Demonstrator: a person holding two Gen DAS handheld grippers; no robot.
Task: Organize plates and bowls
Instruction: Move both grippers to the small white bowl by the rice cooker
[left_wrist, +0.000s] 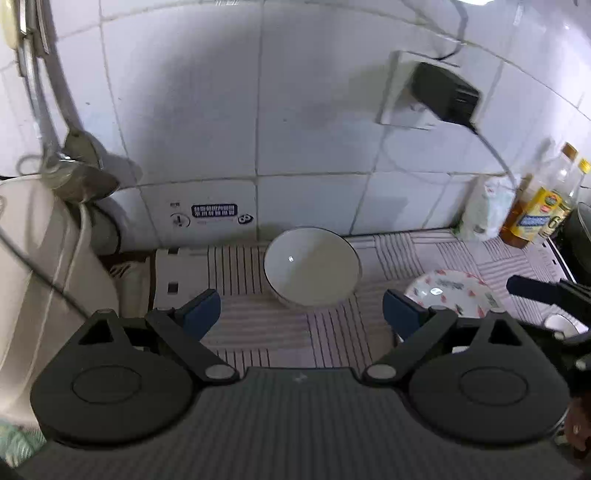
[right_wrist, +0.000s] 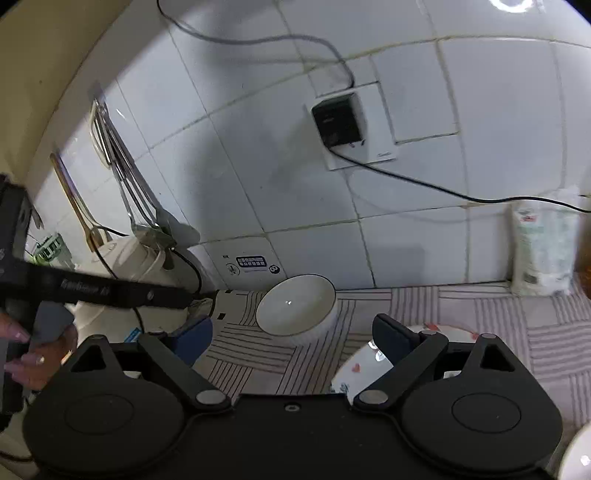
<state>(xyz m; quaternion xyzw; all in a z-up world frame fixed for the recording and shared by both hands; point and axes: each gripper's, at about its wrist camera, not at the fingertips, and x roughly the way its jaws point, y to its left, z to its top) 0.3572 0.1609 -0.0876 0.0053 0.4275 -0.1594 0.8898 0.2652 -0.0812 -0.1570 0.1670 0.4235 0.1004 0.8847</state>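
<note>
A white bowl with a dark rim stands on the striped mat near the tiled wall; it also shows in the right wrist view. A patterned plate with red marks lies to its right, and in the right wrist view it is partly hidden under my right finger. My left gripper is open and empty, just in front of the bowl. My right gripper is open and empty, above the mat between bowl and plate.
A cream appliance stands at the left with hanging utensils above it. Oil bottles and a white bag stand at the right by the wall. A wall socket with a black plug trails a cable. Another white dish shows at the bottom right.
</note>
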